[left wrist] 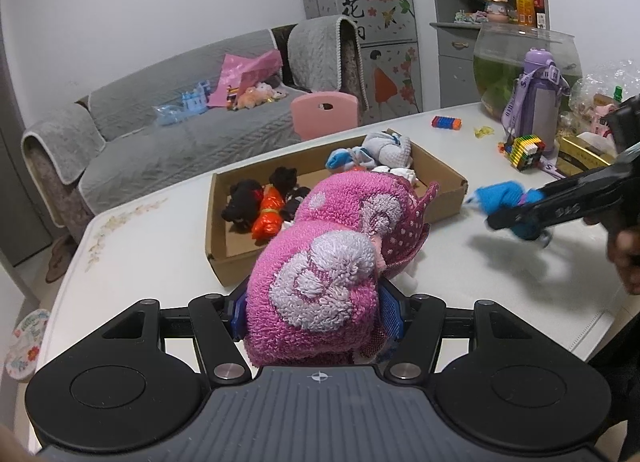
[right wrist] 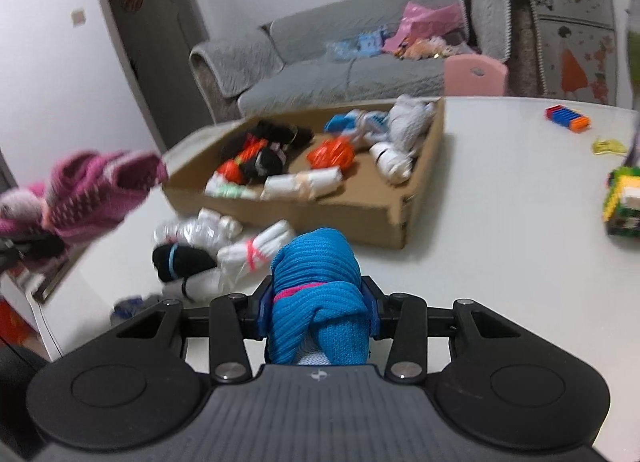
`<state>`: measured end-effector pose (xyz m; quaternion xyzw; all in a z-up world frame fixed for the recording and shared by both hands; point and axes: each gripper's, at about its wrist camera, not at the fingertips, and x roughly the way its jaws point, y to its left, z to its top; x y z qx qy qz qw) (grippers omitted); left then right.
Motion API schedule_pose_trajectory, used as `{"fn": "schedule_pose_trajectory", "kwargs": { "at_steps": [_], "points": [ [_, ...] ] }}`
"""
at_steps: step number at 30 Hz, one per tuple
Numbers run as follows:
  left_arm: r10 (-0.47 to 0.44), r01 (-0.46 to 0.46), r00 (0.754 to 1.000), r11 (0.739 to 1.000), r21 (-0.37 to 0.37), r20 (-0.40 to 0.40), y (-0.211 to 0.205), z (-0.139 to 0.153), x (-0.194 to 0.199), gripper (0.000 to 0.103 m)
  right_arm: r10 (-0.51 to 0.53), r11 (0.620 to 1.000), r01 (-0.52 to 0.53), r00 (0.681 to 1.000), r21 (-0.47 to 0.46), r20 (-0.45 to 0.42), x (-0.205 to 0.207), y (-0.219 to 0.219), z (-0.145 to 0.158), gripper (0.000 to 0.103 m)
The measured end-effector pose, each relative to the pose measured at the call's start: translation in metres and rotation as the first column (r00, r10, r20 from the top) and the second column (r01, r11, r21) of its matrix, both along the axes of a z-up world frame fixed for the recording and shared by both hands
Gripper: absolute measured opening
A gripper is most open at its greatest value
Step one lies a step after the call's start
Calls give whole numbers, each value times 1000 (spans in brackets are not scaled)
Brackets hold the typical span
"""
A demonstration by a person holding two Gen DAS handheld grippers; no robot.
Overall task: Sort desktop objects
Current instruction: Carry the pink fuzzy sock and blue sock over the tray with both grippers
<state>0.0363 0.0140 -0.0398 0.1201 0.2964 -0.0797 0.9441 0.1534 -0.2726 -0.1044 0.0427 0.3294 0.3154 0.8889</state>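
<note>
left wrist: left gripper (left wrist: 316, 312) clamped on pink sock bundle (left wrist: 332, 262), held above table (left wrist: 152, 246) in front of cardboard box (left wrist: 440, 201). right wrist: right gripper (right wrist: 318, 308) gripping blue sock bundle (right wrist: 316, 294) nr box's front, above table.

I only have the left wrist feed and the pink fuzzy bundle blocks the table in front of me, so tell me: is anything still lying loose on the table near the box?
Observer: Yes. The right wrist view shows a white sock bundle tied with a pink band, lying outside the cardboard box.
Operator: Anything else beside it?
Observer: A black bundle with a blue band lies just to its left.
Operator: What is the right gripper carrying?
Observer: The right gripper is shut on a blue knit bundle with a pink band.
</note>
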Motion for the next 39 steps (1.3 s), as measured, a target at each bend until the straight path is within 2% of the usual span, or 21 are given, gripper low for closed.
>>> {"fn": "schedule_pose_trajectory", "kwargs": {
  "at_steps": [12, 24, 27, 33, 39],
  "points": [
    [18, -18, 1000, 1000, -7, 13, 1, 7, 34, 66, -72, 993, 69, 997, 92, 37, 20, -29, 23, 39],
    [19, -18, 998, 1000, -16, 68, -2, 30, 98, 66, -56, 985, 22, 980, 171, 194, 57, -21, 98, 40],
    [15, -14, 998, 1000, -16, 62, -6, 28, 122, 66, -41, 981, -1, 976, 193, 214, 75, -10, 105, 40],
    [7, -7, 999, 1000, -6, 53, -9, 21, 171, 66, -3, 981, -42, 973, 189, 231, 106, 15, 101, 40],
    [32, -31, 999, 998, -57, 8, -3, 10, 212, 67, 17, 986, -46, 984, 162, 179, 134, 37, 79, 40]
  ]
}}
